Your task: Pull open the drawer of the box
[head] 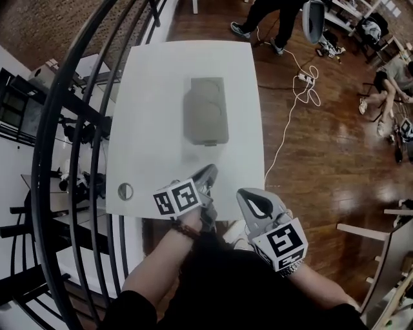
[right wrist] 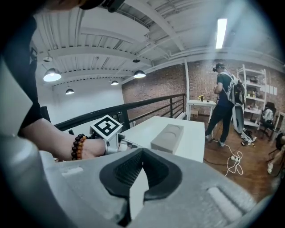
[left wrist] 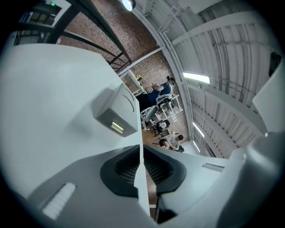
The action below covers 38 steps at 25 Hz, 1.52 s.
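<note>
A grey box (head: 205,109) lies in the middle of the white table (head: 155,161), its drawer front and small handle (head: 210,143) facing me. In the left gripper view the box (left wrist: 116,109) sits ahead and to the left, its pale handle (left wrist: 117,128) on the near face. The right gripper view has the box (right wrist: 168,137) further off. My left gripper (head: 210,171) is shut and empty over the table's front edge, short of the box. My right gripper (head: 253,196) is shut and empty just off the table's front right corner.
A round hole (head: 125,191) is set in the table's near left corner. A black railing (head: 71,129) curves along the left. On the wooden floor to the right lie a white cable and power strip (head: 303,80). People (head: 264,19) are at the far side.
</note>
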Each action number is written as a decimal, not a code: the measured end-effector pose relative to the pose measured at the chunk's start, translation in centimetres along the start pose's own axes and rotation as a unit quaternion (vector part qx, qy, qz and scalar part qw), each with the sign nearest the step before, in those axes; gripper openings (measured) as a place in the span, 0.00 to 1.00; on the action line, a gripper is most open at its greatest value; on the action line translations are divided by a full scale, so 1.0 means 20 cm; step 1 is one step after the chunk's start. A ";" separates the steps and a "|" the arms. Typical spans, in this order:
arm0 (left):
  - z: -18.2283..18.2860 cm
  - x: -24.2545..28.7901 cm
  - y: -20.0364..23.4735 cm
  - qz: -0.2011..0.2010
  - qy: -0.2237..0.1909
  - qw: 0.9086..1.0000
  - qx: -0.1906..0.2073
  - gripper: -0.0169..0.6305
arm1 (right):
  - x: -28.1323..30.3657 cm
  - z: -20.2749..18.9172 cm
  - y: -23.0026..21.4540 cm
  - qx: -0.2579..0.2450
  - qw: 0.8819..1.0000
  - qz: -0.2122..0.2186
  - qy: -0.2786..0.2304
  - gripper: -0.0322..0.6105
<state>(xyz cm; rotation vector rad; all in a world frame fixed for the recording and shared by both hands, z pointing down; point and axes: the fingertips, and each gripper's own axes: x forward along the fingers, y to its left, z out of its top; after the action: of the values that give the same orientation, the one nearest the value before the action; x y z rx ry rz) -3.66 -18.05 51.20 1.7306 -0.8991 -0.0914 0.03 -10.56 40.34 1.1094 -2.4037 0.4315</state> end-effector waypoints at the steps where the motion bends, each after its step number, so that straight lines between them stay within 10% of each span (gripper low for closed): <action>1: 0.01 0.02 0.02 -0.001 0.000 1.000 -0.014 0.07 | 0.01 0.00 -0.01 0.003 1.000 -0.002 0.002 0.04; 13: 0.07 0.17 0.27 0.018 -0.004 0.991 -0.135 0.17 | 0.07 -0.08 -0.06 0.029 0.999 -0.021 0.032 0.04; 38: 0.09 0.25 0.32 -0.005 -0.017 0.985 -0.172 0.12 | 0.06 -0.10 -0.10 0.033 0.998 -0.030 0.038 0.04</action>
<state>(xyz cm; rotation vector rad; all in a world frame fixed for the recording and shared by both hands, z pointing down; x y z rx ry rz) -4.30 -22.94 57.76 1.4145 -0.8451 -0.2682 1.45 -11.55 42.89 1.1698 -2.2987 0.5273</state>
